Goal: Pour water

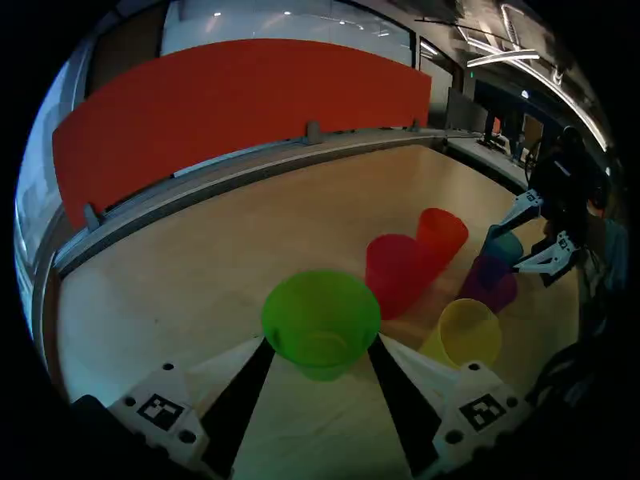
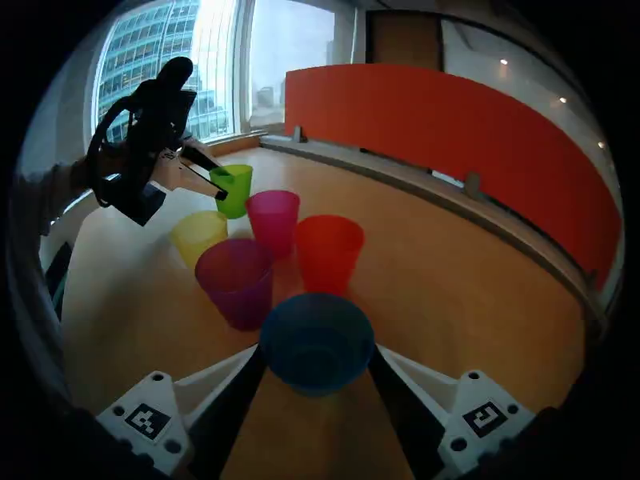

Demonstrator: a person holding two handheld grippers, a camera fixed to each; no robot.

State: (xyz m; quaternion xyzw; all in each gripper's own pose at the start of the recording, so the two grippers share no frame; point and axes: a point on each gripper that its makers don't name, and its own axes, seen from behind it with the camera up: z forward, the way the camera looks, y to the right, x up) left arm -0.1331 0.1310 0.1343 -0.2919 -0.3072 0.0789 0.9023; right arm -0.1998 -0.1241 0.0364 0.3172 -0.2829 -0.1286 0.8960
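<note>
Currently L gripper (image 1: 320,352) is clamping translucent green plastic cup (image 1: 322,320) btwn fingertips; R gripper (image 2: 317,360) is clamping translucent blue plastic cup (image 2: 317,340) likewise. Judged pre-pour: next needs aligning rims, tilting.

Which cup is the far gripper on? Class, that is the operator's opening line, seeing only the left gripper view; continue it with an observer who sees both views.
Observer: The blue cup, gripped between the right gripper's fingers, its open mouth in plain sight.
Operator: Who holds my gripper?
Observer: A hand, with a sleeve behind it, holds the left gripper.
Operator: And behind it?
Observer: Tall windows with buildings outside.
</note>
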